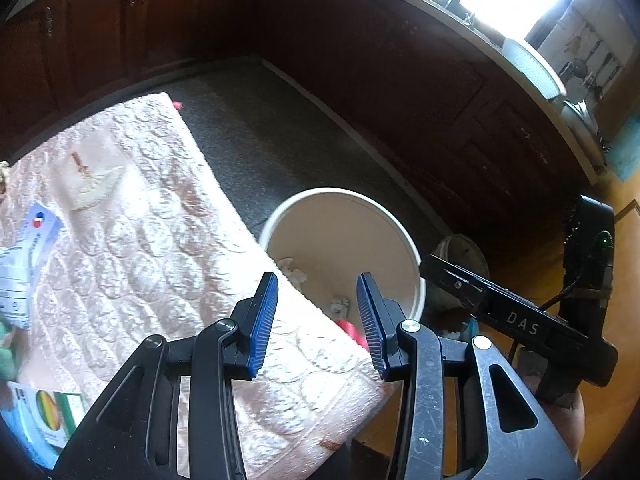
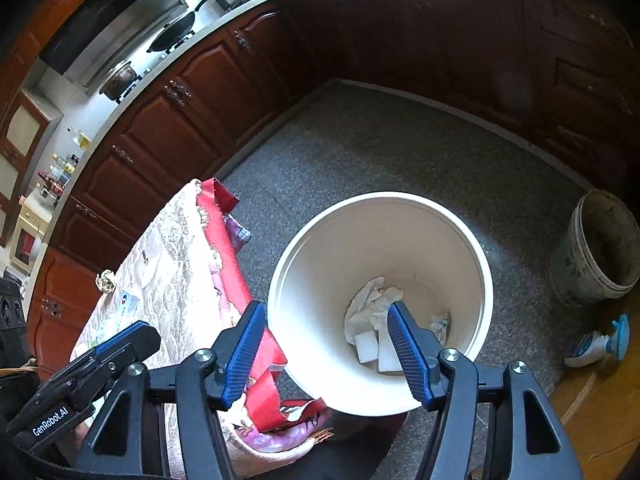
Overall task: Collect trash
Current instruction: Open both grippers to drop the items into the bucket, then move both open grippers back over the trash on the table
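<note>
Two empty grippers hover by the white bin (image 2: 380, 300): the right gripper (image 2: 326, 354), half-open, above it; the left gripper (image 1: 318, 322), narrower, nearer wrappers (image 1: 24, 264) lying leftward on the table (image 1: 168, 216).

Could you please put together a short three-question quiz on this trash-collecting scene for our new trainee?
1. True or false: the white bin on the floor is empty.
2. What lies in the right gripper? A) crumpled paper B) a bottle C) nothing
3. Which surface stands beside the bin?

Key: 1. False; crumpled paper lies at its bottom. 2. C; both it and the left gripper are open with nothing between them. 3. The table with the pink cloth.
</note>
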The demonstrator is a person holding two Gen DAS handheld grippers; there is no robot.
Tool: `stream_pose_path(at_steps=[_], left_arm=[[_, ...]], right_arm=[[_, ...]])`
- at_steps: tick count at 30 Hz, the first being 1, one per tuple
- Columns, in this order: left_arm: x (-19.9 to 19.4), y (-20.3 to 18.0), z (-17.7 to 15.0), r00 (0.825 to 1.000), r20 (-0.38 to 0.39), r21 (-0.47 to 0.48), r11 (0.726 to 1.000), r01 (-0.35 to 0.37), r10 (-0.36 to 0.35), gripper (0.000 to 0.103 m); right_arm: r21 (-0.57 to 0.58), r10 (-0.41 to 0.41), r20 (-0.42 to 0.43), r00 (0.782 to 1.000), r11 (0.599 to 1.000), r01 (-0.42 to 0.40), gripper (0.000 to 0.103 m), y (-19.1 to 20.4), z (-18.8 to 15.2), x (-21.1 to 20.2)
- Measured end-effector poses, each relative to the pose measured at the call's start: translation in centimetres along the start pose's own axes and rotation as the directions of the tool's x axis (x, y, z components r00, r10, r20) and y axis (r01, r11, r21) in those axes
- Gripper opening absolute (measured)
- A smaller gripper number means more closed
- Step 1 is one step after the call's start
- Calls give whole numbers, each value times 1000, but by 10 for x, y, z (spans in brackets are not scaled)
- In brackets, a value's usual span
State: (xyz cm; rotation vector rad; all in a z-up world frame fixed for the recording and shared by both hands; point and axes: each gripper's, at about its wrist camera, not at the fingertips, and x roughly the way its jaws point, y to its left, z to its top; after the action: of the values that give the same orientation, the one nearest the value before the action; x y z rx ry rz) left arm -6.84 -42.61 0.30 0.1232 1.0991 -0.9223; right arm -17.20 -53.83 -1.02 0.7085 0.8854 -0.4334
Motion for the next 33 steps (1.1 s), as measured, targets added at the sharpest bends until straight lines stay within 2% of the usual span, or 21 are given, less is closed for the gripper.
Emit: stream_pose_path(at_steps=[7, 10, 16, 27, 30, 33], left_arm=[[-16, 18, -4, 1000, 10, -27, 999, -22, 22, 39], [-25, 23, -6, 999, 22, -34, 999, -37, 37, 45], [-50, 42, -10, 995, 49, -64, 995, -79, 82, 46], [-105, 103, -33, 979, 63, -155, 971, -180, 192, 46], [-118, 124, -42, 974, 57, -183, 962, -205, 218, 53], [-132, 147, -53, 966, 54, -213, 948, -238, 255, 53]], right_arm=[[-35, 3, 0, 1000, 999, -3, 62, 21, -3, 0], [-56, 11, 3, 1000, 998, -11, 64, 32, -5, -2], [-105, 35, 10, 999, 994, -34, 67, 60, -6, -5], [-207, 87, -23, 996, 974, -90, 70, 124, -21, 7], [-241, 107, -48, 993, 964, -115, 70, 144, -28, 13], [-271, 124, -72, 990, 952, -139, 71, 165, -35, 20]])
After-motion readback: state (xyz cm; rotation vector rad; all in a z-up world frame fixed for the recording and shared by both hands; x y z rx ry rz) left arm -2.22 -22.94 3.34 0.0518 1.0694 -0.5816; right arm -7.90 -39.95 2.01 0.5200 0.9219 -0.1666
